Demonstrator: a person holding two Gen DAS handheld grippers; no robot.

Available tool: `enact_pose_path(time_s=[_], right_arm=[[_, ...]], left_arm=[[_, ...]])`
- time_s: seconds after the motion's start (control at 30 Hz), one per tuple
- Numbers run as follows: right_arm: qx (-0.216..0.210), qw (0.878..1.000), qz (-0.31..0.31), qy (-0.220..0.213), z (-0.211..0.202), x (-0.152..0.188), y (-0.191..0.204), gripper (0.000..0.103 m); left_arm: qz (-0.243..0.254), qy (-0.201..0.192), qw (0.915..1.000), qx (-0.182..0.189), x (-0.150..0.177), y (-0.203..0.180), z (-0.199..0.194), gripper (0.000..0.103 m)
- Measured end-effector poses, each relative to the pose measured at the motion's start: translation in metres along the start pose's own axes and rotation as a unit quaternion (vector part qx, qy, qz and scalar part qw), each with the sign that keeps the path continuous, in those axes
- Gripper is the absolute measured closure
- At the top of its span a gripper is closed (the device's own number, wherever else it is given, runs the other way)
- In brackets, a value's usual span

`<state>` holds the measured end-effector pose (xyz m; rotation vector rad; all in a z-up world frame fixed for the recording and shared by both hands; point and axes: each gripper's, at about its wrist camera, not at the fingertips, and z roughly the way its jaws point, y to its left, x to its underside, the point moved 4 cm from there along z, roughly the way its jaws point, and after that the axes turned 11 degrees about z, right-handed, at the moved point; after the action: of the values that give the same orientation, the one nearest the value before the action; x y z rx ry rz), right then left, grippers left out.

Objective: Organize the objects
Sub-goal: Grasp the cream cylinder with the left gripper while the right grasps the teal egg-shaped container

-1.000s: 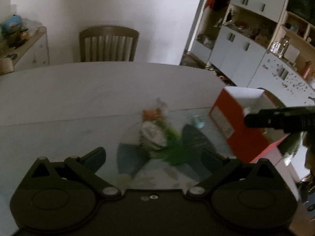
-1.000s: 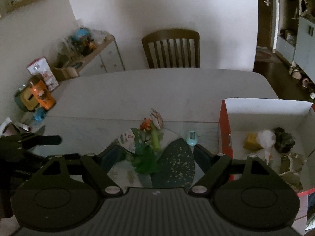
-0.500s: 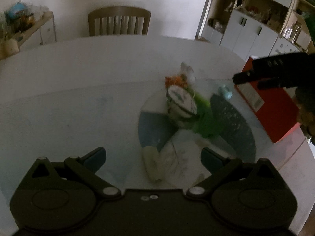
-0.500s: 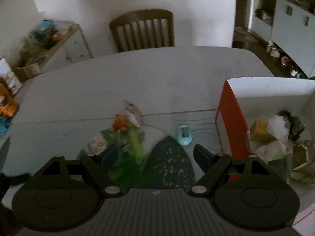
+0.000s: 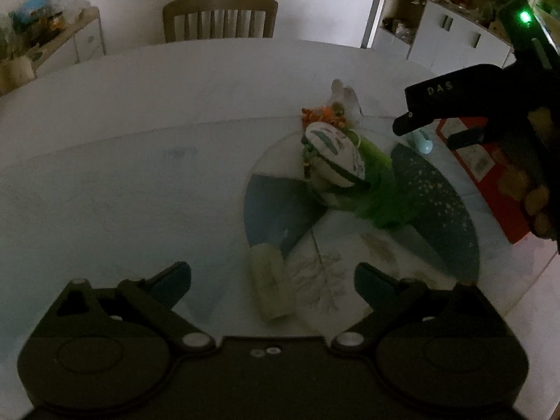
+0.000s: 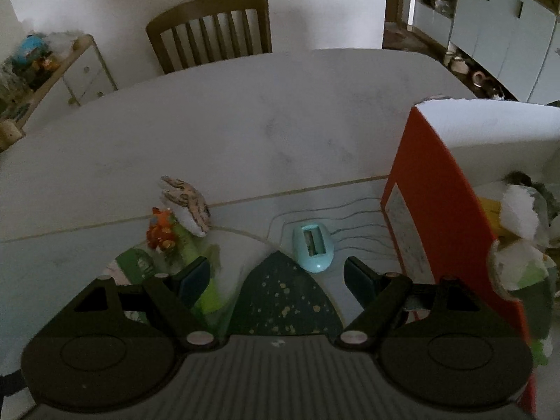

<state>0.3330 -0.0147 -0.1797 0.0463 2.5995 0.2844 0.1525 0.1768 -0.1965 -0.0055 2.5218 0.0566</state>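
The left gripper [image 5: 273, 281] stands at the bottom of the left wrist view with its jaws wide apart and nothing between them; it looks down on a pale surface [image 5: 133, 147] that fills most of the frame. Just above it, low in the centre of the frame, lies a small pale roll [image 5: 271, 288] on a round mat [image 5: 434, 203] with dark blue and white fields. Further up on the mat, right of the centre, lies a heap of small things: a white oval piece with green stripes [image 5: 336, 157], a bright green fluffy thing [image 5: 381, 189] and an orange bunch [image 5: 323, 113] above them; what they are exactly cannot be told. The right gripper [image 6: 276, 276] is also wide open and holds nothing. In the right wrist view a light blue egg-shaped object [image 6: 313, 248] lies on the surface just above the gap between its fingers, near the middle of the frame. At the right edge of that frame stands a red box [image 6: 437, 217], open on top, with white crumpled paper [image 6: 518, 210] and other things inside. In the left wrist view the right gripper appears as a dark shape at the upper right, above the blue object. A wooden chair [image 6: 210, 31] stands behind the surface, at the top of both frames.
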Motion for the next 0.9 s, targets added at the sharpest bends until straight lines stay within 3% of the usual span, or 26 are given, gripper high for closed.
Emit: enact_pose_path(time_s=[0.17,0.4,0.57,0.9], right_arm=[[0.008,1.0,0.017,0.017,0.017,-0.006,-0.008,0.02],[0.012,0.999,0.024,0.032,0.03,-0.011,-0.013,0.035],[0.015,0.999,0.02,0.031,0.033,-0.014,-0.015,0.04],[0.034,0.999,0.0,0.021,0.032,-0.009,-0.012,0.07]], left_arm=[[0.002,0.0,0.9999,-0.011,0.002,0.002,0.003,0.019],[0.008,0.007,0.9997,-0.02,0.003,0.002,0.009,0.029],[0.011,0.005,0.9995,-0.028,0.001,0.003,0.009,0.043],[0.032,0.007,0.9987,-0.04,-0.001,-0.004,0.008,0.073]])
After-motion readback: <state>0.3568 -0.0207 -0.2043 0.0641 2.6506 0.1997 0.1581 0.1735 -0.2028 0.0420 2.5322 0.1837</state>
